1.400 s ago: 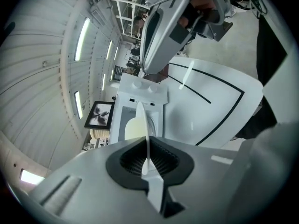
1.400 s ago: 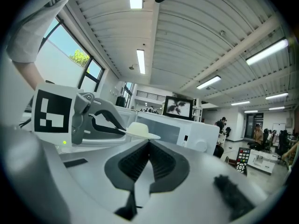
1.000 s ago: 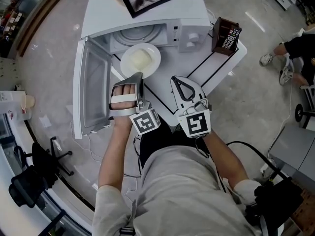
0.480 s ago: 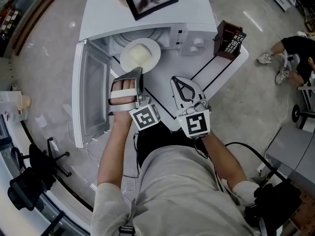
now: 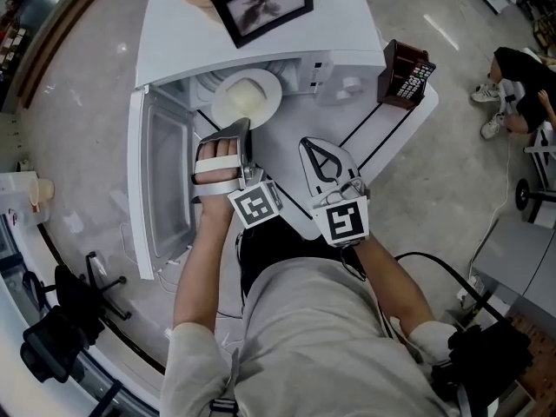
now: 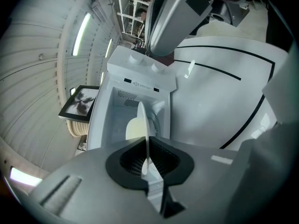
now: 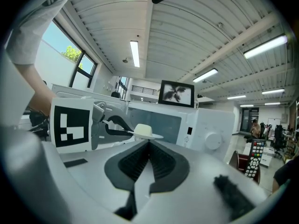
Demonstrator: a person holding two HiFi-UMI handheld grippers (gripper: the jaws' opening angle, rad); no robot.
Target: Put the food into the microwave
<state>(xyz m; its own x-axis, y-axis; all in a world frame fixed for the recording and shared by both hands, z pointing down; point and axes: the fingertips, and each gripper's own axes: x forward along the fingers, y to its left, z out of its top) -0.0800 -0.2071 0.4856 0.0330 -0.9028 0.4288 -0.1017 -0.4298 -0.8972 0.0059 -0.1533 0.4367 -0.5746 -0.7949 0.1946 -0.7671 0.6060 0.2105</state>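
The plate [image 5: 248, 96] with its pale block of food [image 5: 246, 102] is held level at the mouth of the microwave [image 5: 261, 33], seemingly partly inside, with the door [image 5: 165, 181] swung wide to the microwave's left. The left gripper [image 5: 236, 135] has the plate by the rim nearest the person. Its fingers [image 6: 122, 158] are clenched on the thin edge, which shows as a white line between the pads. The right gripper [image 5: 320, 146] hangs in front of the microwave, toward its control side, over the table [image 5: 382, 120], with its fingers [image 7: 128, 164] pressed together on nothing. The plate looks stiff, glazed and breakable. A pinch on one rim is probably slippery and lets the far side droop, so a deep bite on that rim, kept level, seems the safest hold. The food looks soft, light and loose on the plate, so it may slide if tilted and wants a gentle set-down inside.
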